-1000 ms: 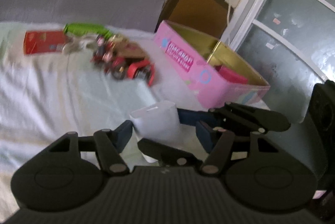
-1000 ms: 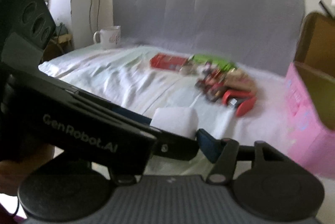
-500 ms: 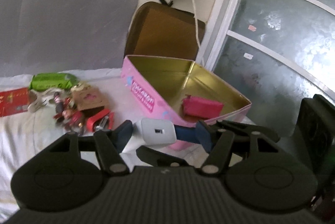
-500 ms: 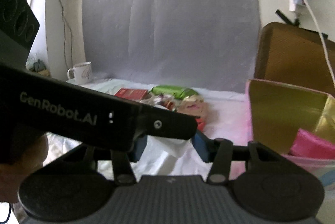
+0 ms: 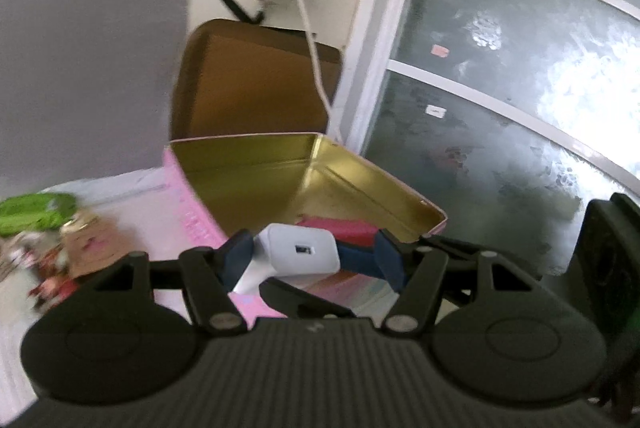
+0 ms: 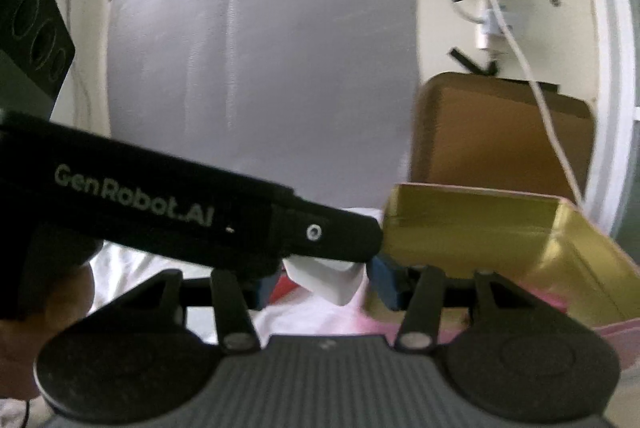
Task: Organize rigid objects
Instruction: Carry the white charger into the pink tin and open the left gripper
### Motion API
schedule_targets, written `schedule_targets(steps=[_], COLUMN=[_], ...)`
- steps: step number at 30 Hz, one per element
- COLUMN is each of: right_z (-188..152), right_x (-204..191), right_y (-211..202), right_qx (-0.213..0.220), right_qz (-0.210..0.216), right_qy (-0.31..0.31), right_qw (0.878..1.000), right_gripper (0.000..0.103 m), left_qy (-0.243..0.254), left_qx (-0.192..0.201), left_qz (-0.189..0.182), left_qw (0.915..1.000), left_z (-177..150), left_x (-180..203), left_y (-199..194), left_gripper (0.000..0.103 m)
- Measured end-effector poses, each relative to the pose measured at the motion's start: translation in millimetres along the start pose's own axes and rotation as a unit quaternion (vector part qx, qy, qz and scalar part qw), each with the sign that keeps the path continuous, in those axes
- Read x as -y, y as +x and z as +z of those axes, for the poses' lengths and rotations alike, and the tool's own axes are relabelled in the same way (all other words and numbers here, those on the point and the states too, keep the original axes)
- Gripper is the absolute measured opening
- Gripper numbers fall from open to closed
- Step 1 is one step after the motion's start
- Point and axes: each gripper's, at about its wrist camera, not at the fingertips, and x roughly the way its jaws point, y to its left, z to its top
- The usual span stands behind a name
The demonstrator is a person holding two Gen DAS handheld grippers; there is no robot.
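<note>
A white plug adapter (image 5: 300, 252) hangs over the near rim of an open pink tin (image 5: 248, 163) with a gold inside. My left gripper (image 5: 312, 262) is shut on the adapter, its left pad against the adapter's side. On the other side, a finger (image 5: 440, 248) of my right gripper lies between the adapter and the left gripper's other pad. In the right wrist view the adapter (image 6: 324, 282) sits between the blue pads of my right gripper (image 6: 324, 284), shut on it. The left gripper's black finger (image 6: 180, 211) crosses above and hides part of it. A magenta pouch (image 5: 336, 228) lies in the tin.
The tin's lid (image 5: 256, 79) stands upright behind it, against the wall. A white cable (image 5: 312, 39) hangs down over the lid. A green packet (image 5: 36, 211) and a pile of small items (image 5: 80, 248) lie on the white cloth to the left. A glass pane (image 5: 500, 107) is to the right.
Both grippers have carried the adapter up off the cloth and rightward to the tin, which now fills the middle of both views. The right jaws have narrowed onto the adapter.
</note>
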Motion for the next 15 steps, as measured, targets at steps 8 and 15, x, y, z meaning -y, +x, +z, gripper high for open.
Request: schedule_targets(steps=[8, 15], right_z=[-1, -9], right_x=[56, 81], right_y=[5, 30], right_qx=[0.003, -0.042], right_qz=[-0.051, -0.066], right_qy=[0.021, 0.022], right_qw=[0.998, 0.997], right_gripper=[0.049, 0.049], left_qy=[0.021, -0.010], left_qx=[-0.008, -0.041], left_qz=[-0.024, -0.032], left_qw=[0.9994, 0.9986], left_z=[12, 3], left_x=[23, 17], left_y=[60, 102], left_gripper=[0.068, 0.068])
